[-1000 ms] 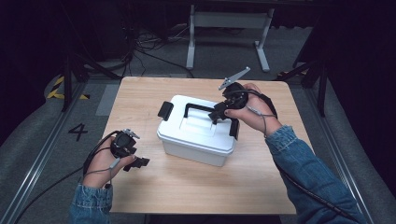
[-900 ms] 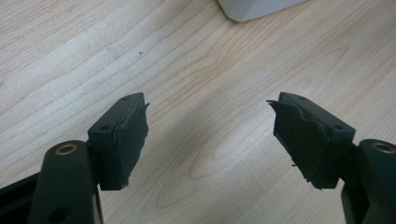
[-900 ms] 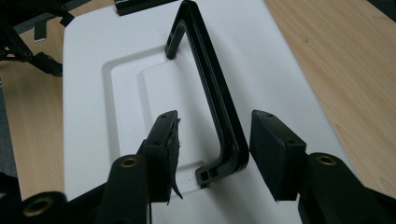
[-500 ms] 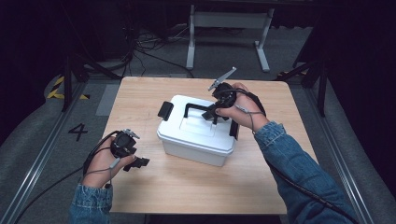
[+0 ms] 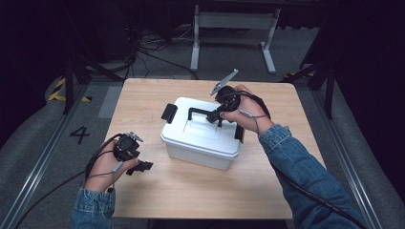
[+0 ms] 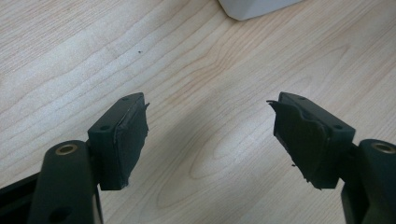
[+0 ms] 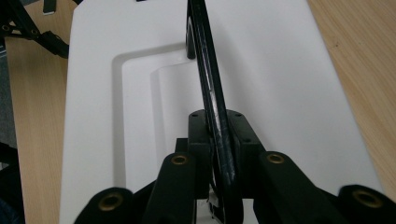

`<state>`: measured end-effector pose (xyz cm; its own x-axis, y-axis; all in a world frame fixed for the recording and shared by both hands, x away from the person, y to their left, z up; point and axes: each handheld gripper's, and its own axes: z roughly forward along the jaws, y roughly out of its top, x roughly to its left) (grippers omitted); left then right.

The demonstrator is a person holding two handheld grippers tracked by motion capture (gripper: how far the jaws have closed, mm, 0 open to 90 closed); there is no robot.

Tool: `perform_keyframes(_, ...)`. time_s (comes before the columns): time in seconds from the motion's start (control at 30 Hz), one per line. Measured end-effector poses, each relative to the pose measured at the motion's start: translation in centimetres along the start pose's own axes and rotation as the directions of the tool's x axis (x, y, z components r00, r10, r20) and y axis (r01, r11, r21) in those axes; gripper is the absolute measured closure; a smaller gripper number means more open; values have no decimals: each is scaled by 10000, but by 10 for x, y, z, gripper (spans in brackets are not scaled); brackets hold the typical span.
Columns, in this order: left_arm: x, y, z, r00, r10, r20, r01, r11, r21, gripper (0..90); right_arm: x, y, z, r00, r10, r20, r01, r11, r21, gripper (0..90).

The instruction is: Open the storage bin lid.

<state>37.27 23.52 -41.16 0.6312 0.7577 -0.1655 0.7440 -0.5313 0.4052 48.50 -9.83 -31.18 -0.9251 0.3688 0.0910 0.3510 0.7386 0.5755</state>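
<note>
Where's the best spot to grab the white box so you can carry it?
By the black handle on the lid of the white box, coming from above. It stands upright as a thin bar, so two jaws fit either side; the right gripper is shut on it that way.

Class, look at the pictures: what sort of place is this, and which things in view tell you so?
Probably a lab or recording workspace: a bare wooden table on a grey floor marked with a number 4, loose cables behind, and a white box handled with hand-held grippers.
</note>
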Motion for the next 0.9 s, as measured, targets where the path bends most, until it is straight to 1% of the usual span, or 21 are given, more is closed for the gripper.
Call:
perform_keyframes(0.23,2,0,0,10000,22,10,-22,10000,-11,267,-1,1,0,9994,-250,-240,251,9997,42,833)
perform_keyframes(0.33,2,1,1,10000,70,-23,-70,10000,-33,268,-1,1,0,9993,-281,-260,282,9996,61,834)
perform_keyframes(0.47,1,2,1,10000,41,40,-41,10000,17,267,-1,1,0,9990,-341,-299,342,9994,26,836)
perform_keyframes(0.57,1,2,1,10000,41,48,-41,10000,27,268,-1,1,-1,9983,-485,-323,486,9988,9,841)
perform_keyframes(0.67,1,2,2,10000,48,48,-48,10000,46,268,-1,1,-3,9981,-492,-378,489,9988,-99,845)
perform_keyframes(0.7,1,2,2,10000,39,30,-39,10000,57,267,-1,2,-4,9976,-562,-404,560,9984,-71,845)
perform_keyframes(0.77,1,2,2,10000,43,34,-43,10000,64,267,-1,3,-7,9978,-583,-314,580,9983,-81,846)
perform_keyframes(0.87,2,2,2,10000,49,37,-49,10000,73,267,0,4,-9,9977,-599,-320,595,9981,-138,846)
perform_keyframes(0.9,2,2,2,10000,27,23,-27,10000,62,267,1,7,-12,9975,-660,-246,656,9977,-162,846)
